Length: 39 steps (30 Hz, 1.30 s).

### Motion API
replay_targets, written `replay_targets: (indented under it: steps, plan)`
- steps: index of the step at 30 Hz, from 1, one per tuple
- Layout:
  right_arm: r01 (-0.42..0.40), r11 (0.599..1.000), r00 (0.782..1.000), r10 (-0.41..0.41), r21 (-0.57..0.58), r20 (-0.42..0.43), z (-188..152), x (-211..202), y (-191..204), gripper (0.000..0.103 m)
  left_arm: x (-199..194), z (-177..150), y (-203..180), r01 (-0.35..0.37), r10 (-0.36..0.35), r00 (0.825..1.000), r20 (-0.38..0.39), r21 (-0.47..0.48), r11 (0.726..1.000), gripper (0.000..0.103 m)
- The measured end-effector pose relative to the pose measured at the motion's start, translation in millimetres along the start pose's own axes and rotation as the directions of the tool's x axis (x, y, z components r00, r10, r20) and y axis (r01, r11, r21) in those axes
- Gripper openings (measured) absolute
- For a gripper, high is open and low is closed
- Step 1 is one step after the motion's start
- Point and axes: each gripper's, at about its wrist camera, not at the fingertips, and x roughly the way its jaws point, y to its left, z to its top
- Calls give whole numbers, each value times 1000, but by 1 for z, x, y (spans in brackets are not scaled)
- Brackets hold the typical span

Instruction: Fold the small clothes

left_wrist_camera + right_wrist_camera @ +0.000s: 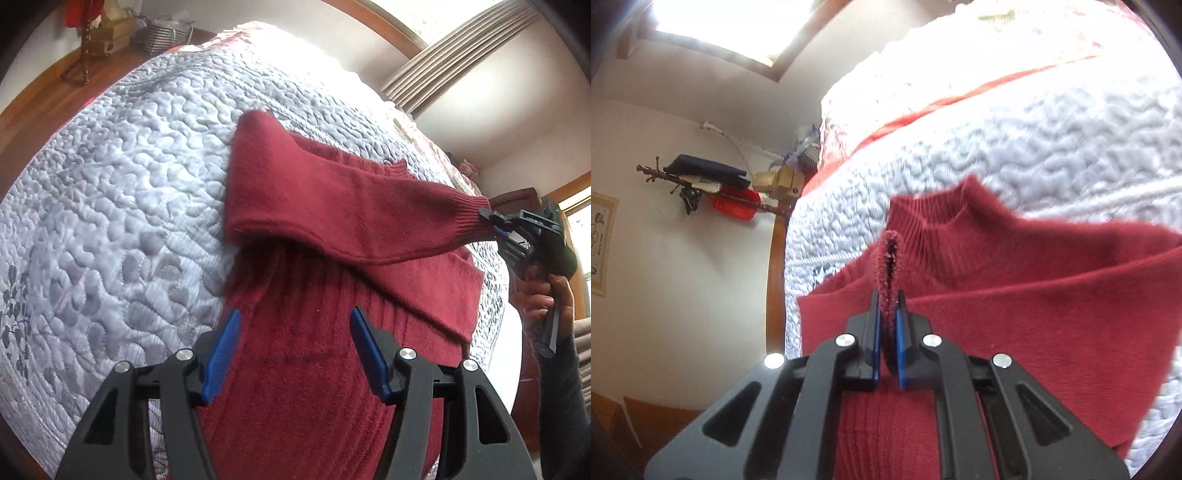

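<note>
Sweater [317,369] is the thing being folded, a small dark red one, and it lies on the bed [110,206] on top of a bumpy pale quilt. Its high neck [934,229] points toward the far side of the bed. One sleeve [351,206] is being pulled across the body of the sweater. The right gripper [888,314] has its fingers closed tight on the cuff [469,218] at the end of that sleeve, and the cuff is pinched flat between the blue pads. A hand [550,295] holds that gripper off to the side, and the sleeve is stretched out and lifted a little above the rest of the sweater. The left gripper [295,354] hangs over the lower part of the sweater with its fingers wide open, holding nothing. The fold looks like it is only just getting going. One sleeve is partly brought over but not laid down flat yet. I cannot see the other sleeve clearly. The body is still long and not folded in half. So I think most of the work is left: lay this sleeve down, tuck the other one in, then fold the body up.
</note>
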Motion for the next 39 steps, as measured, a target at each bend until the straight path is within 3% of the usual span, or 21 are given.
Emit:
replay_targets:
  steps: [8,14,21,28,32,36,39]
  plan:
    - [36,995,994,-45,89,100,-13,-81,-60,5,2,26,-7,11,-12,999,31,27,1000,62]
    - [62,972,992,-86,228,97,-46,-84,-127,5,32,46,-23,53,-52,999,-12,79,995,62]
    - [112,946,988,-138,304,65,-62,-57,-171,5,77,64,-44,97,-85,992,-88,142,985,62]
    - [130,944,987,-151,302,48,-70,-51,-184,6,103,64,-49,94,-71,987,-142,164,982,62]
    - [196,938,976,-215,287,35,-67,-52,-186,17,106,61,-48,84,-58,987,-152,168,982,63]
    - [213,947,963,-245,240,110,-67,-80,-167,17,100,66,-50,100,-78,987,-140,158,982,63]
    - [187,965,970,-212,186,123,-66,-83,-149,17,95,71,-52,137,-118,985,-126,157,978,64]
